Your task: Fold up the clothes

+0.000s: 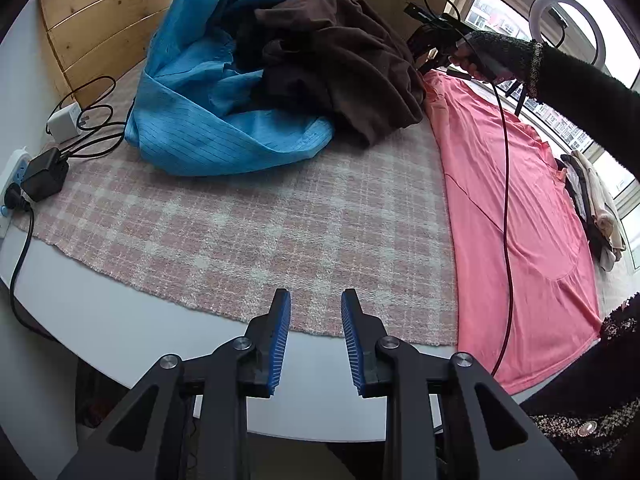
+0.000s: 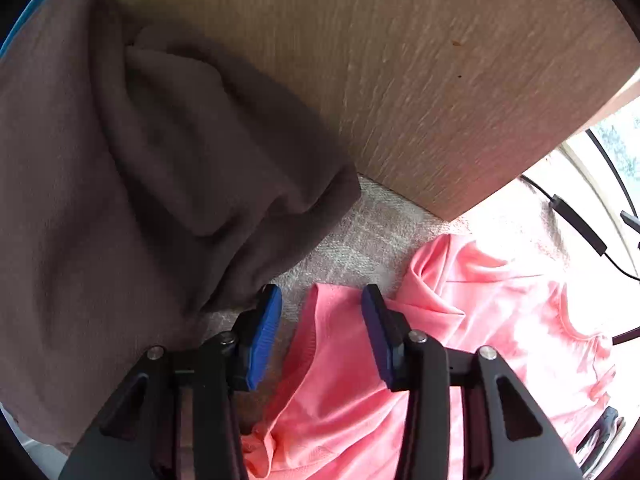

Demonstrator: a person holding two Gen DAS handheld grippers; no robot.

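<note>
My left gripper (image 1: 316, 312): low in the frame, over the near edge of the checked cloth (image 1: 248, 232); my fingers are apart with nothing between them.
My right gripper (image 2: 320, 312): fingers spread wide, straddling a raised corner of the pink shirt (image 2: 340, 360); I think the pads are not touching the fabric, but the angle is poor.
Pink shirt: spread flat down the right side of the left view (image 1: 516, 216), on the checked cloth; a dark cable (image 1: 506, 184) hangs across it.
Brown garment (image 2: 132, 184): crumpled, filling the left of the right view, its lower edge just beside my left-hand pad there.
Blue garment (image 1: 208, 120): bunched in the upper middle of the left view, with the brown garment (image 1: 340, 68) heaped on its right side.
Wooden panel (image 2: 440, 80): upper right of the right view, standing behind the clothes.
Folded pile (image 1: 596, 208): a small stack of pale and dark clothes at the right edge of the left view.
Power strip (image 1: 10, 184): left edge, with a black charger (image 1: 44, 172) plugged in.
Containers: the clothes lie loose on the cloth.
My right hand (image 1: 472, 58): upper right, in a dark sleeve.
</note>
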